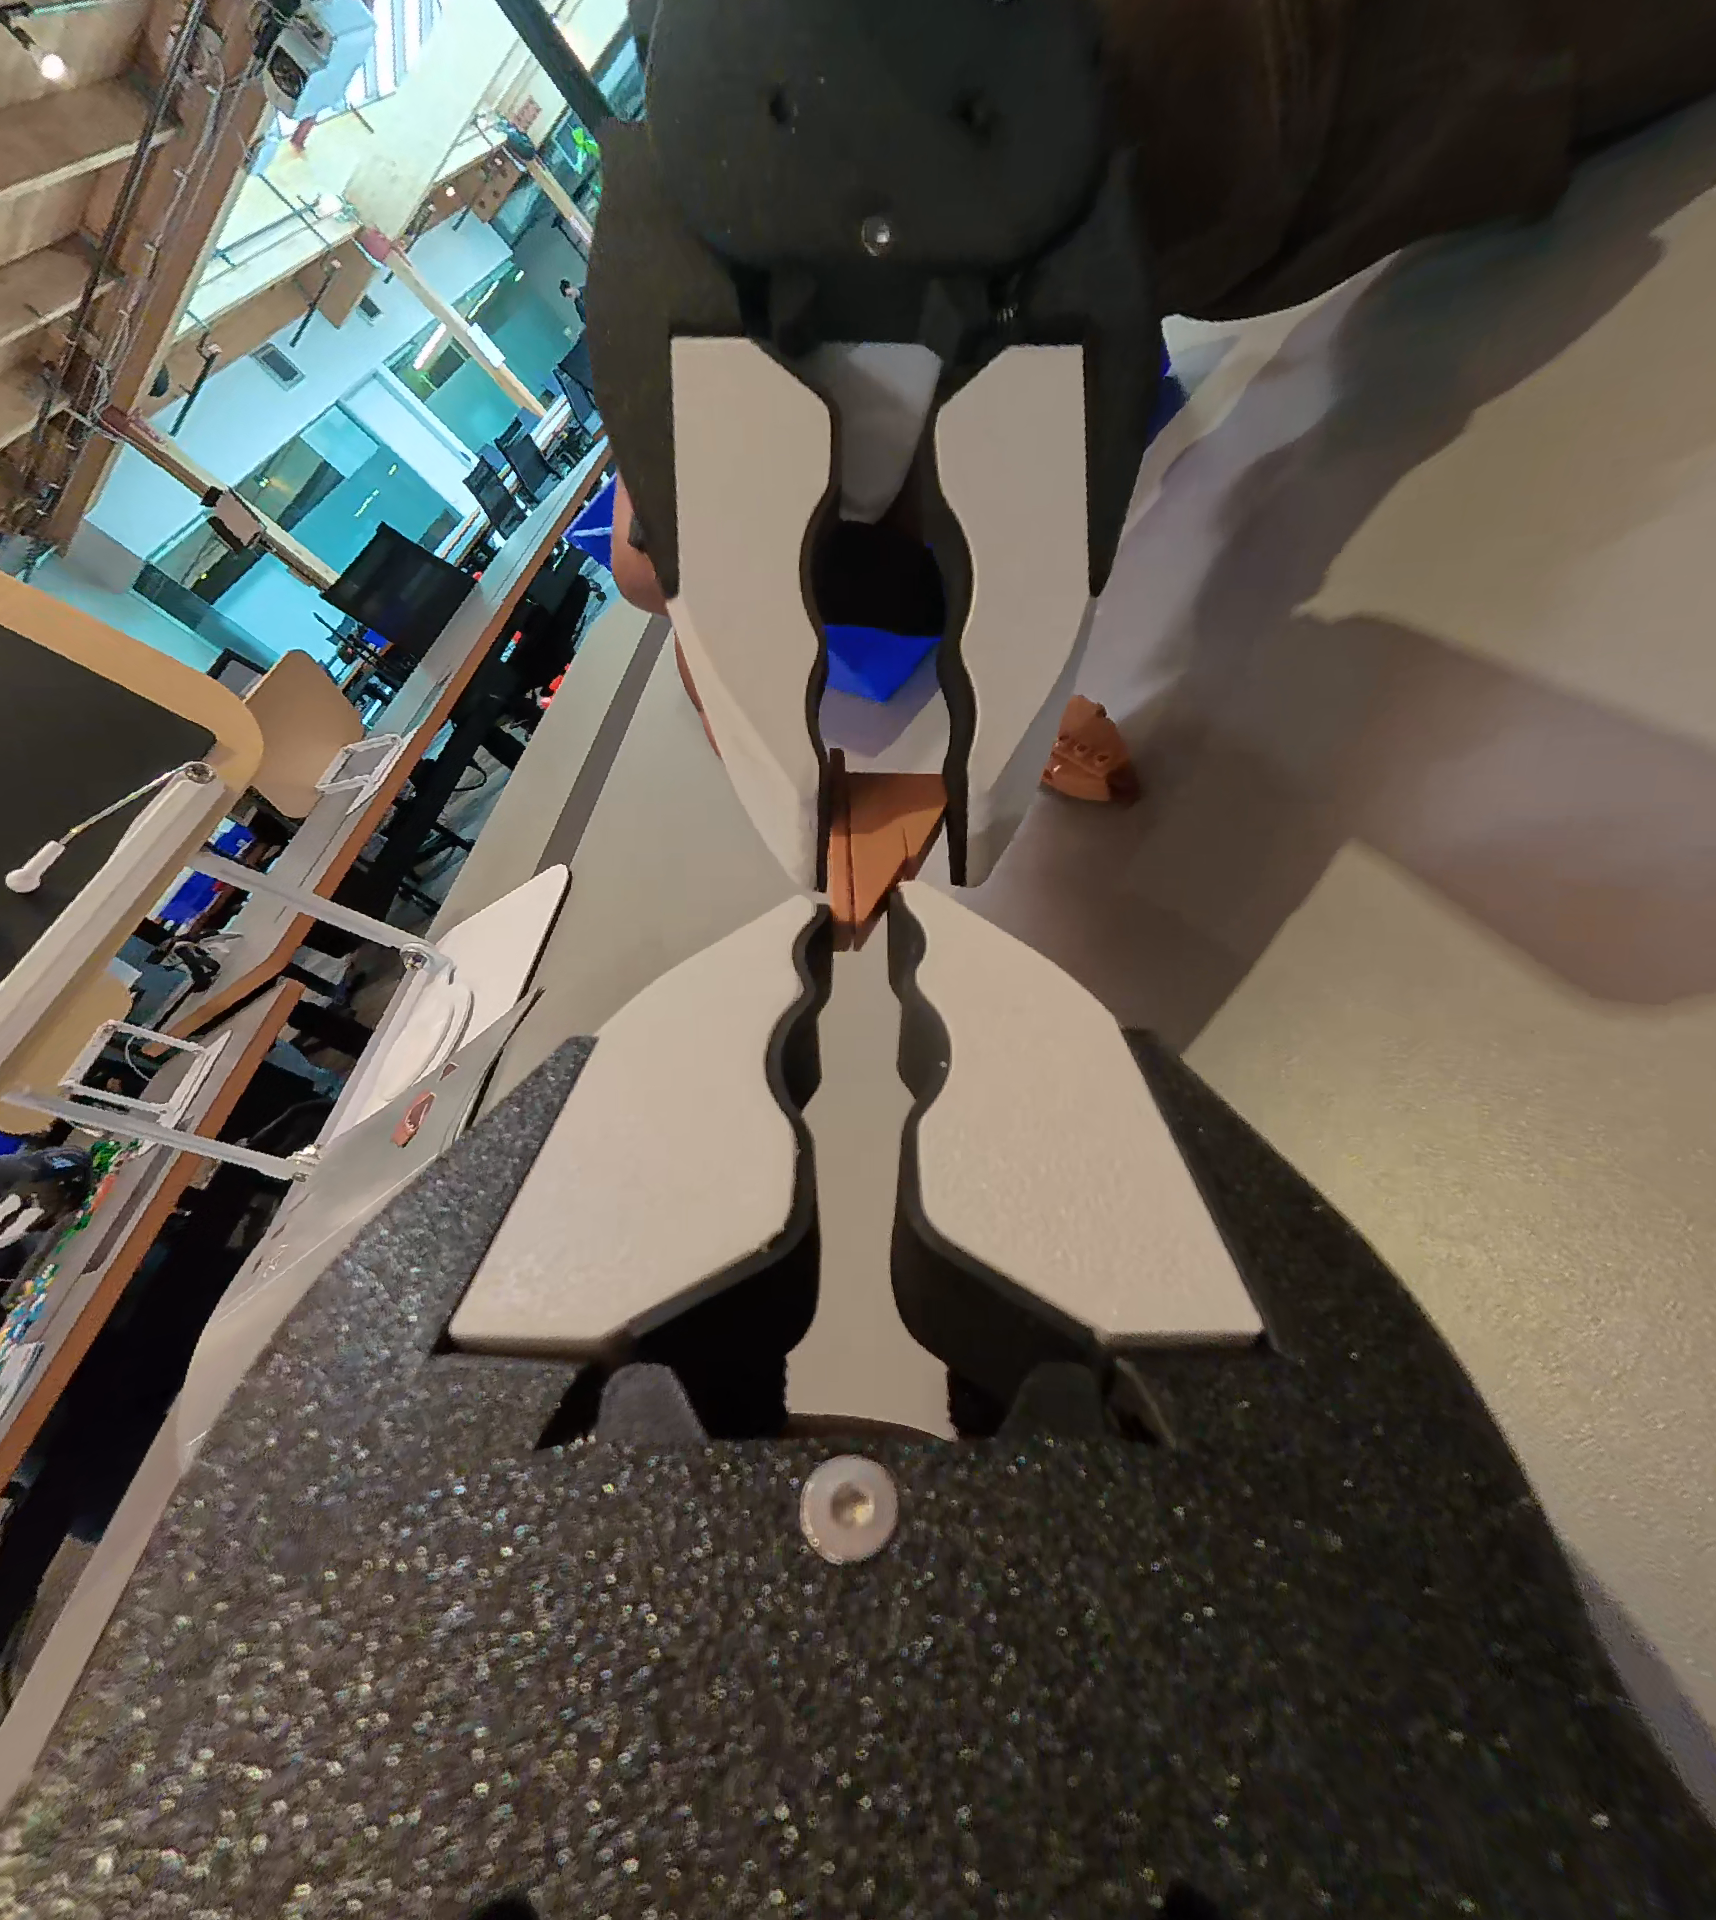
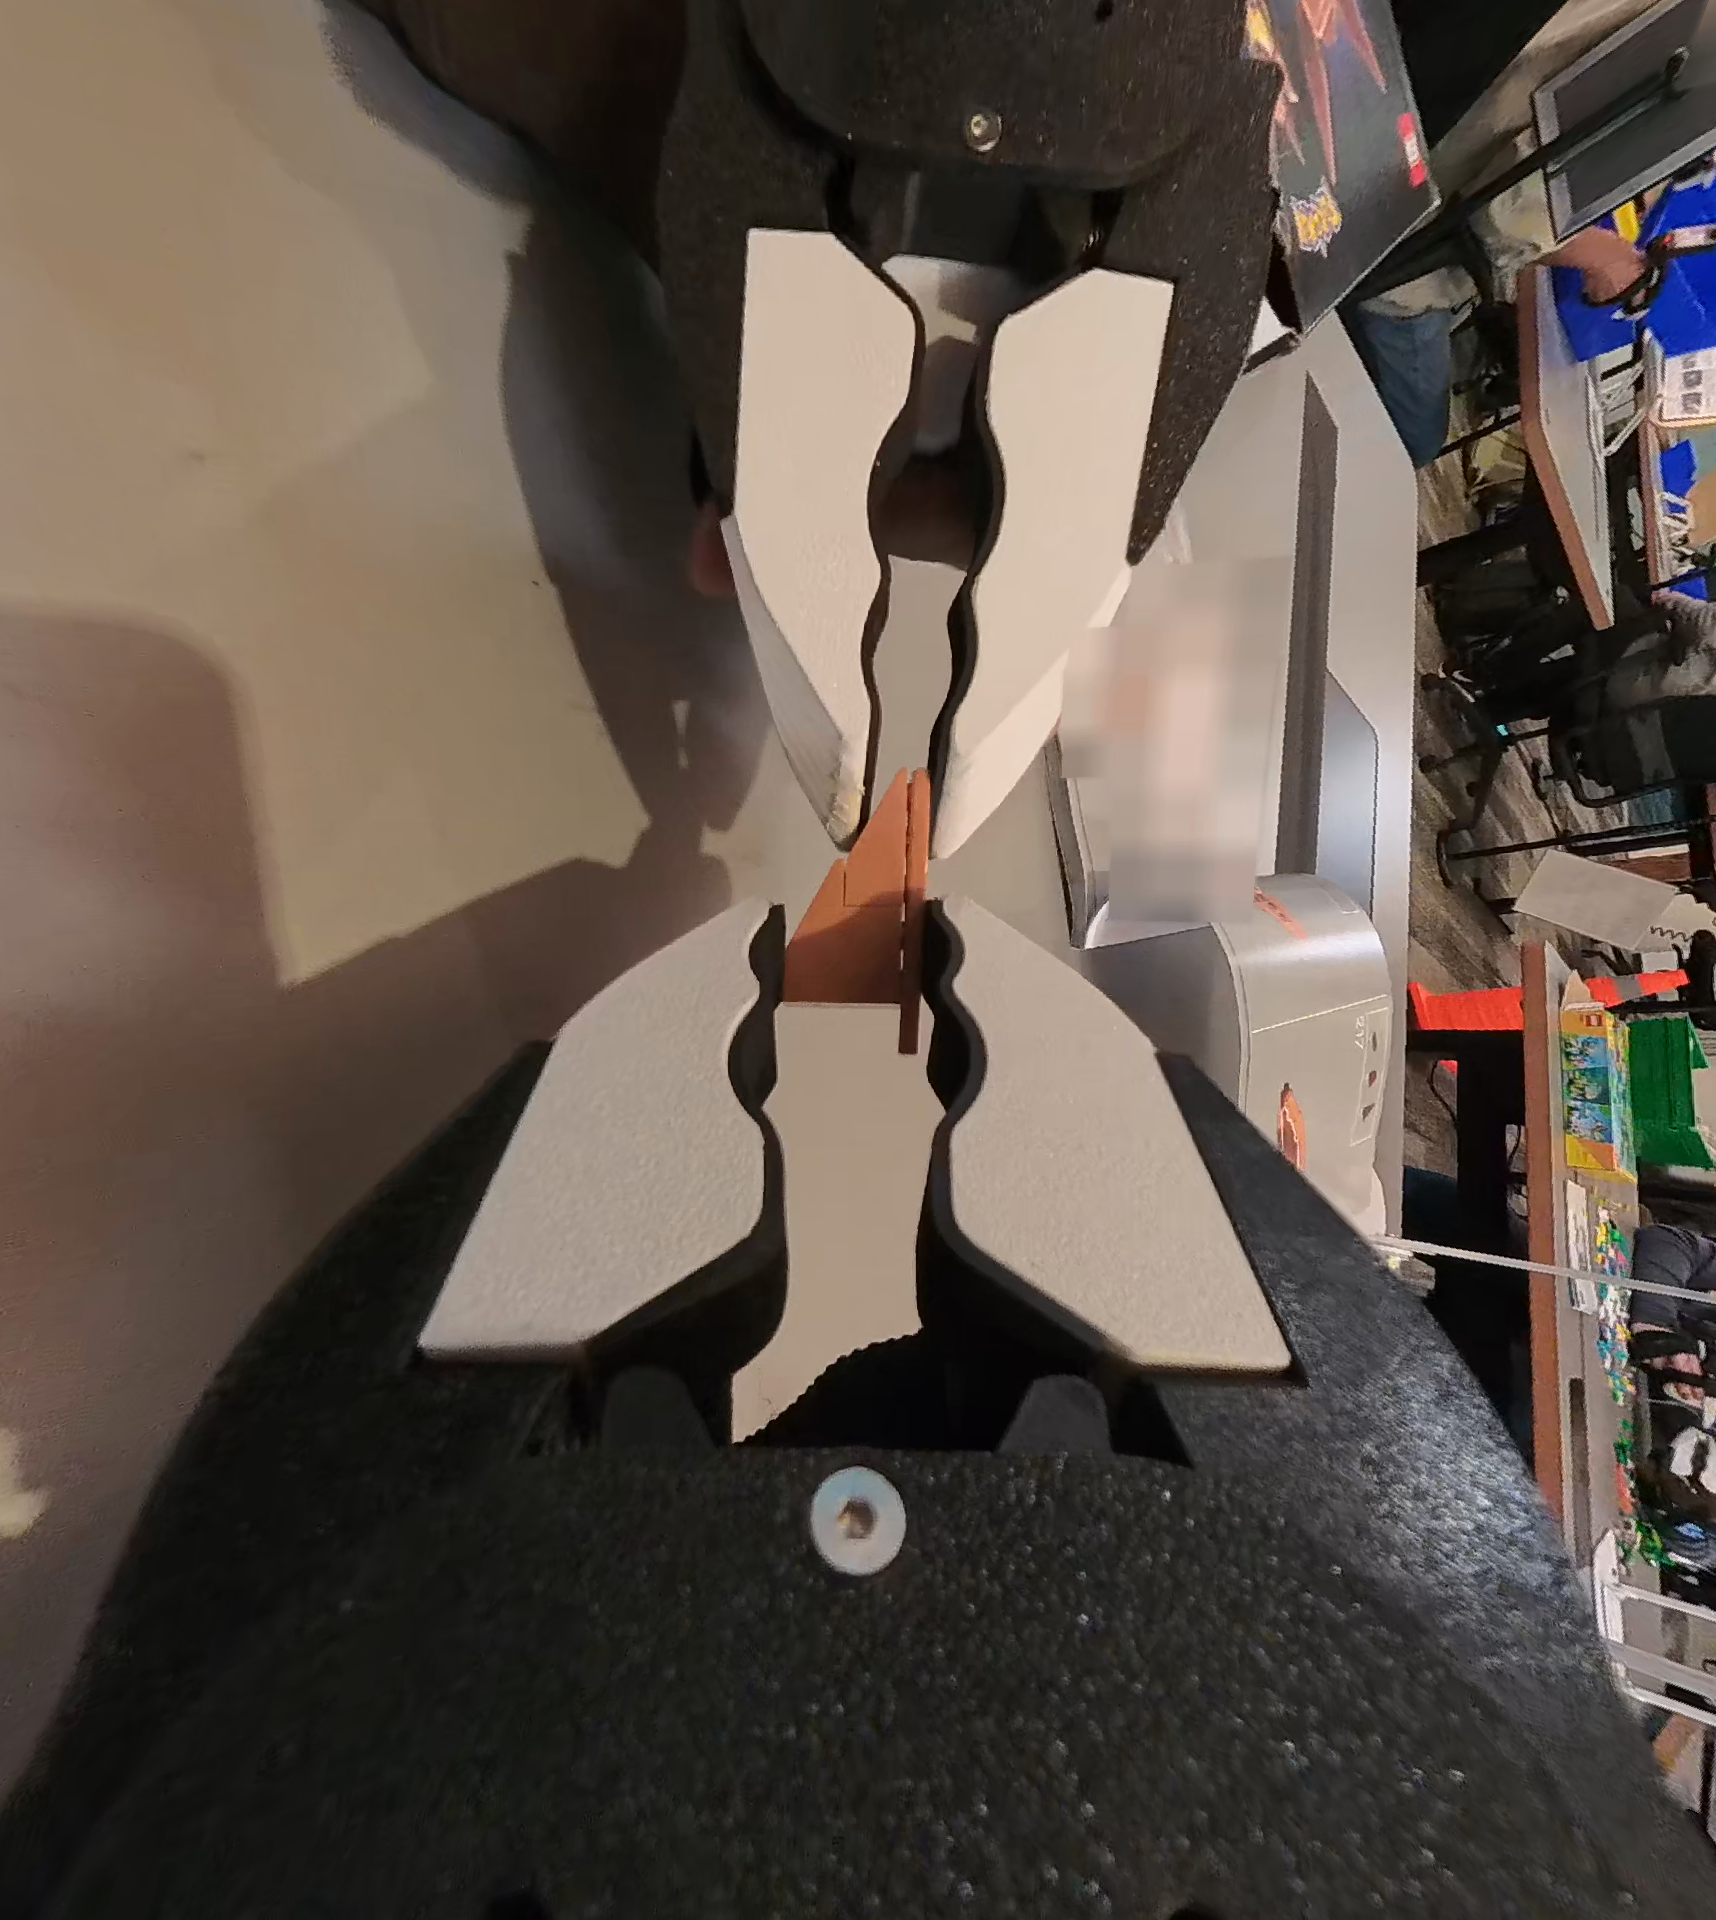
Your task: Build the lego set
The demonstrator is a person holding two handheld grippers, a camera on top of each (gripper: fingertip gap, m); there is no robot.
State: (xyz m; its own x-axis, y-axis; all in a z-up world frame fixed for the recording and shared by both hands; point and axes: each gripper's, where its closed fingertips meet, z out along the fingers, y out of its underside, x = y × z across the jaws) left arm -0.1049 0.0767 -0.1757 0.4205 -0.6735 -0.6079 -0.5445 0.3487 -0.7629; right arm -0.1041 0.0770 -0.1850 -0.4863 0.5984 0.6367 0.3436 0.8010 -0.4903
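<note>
A brown lego piece (image 1: 885, 831), a wedge with a thin plate against one side, hangs in the air between my two grippers, which face each other tip to tip. In the left wrist view my left gripper (image 1: 854, 920) is shut on its narrow end, and my right gripper (image 1: 890, 873) comes in from above, shut on the wider end. In the right wrist view my right gripper (image 2: 854, 920) clamps the brown piece (image 2: 854, 935) across its wide part, while the left gripper (image 2: 901, 821) pinches its tip from the far side.
A second small brown lego assembly (image 1: 1088, 764) lies on the pale table (image 1: 1456, 1195) behind the grippers. A blue container (image 1: 875, 655) shows through the right gripper's fingers. A grey device (image 2: 1290, 997) and a dark lego box (image 2: 1342, 125) stand at the table's right. My two grippers' fingertips are within a few centimetres of each other.
</note>
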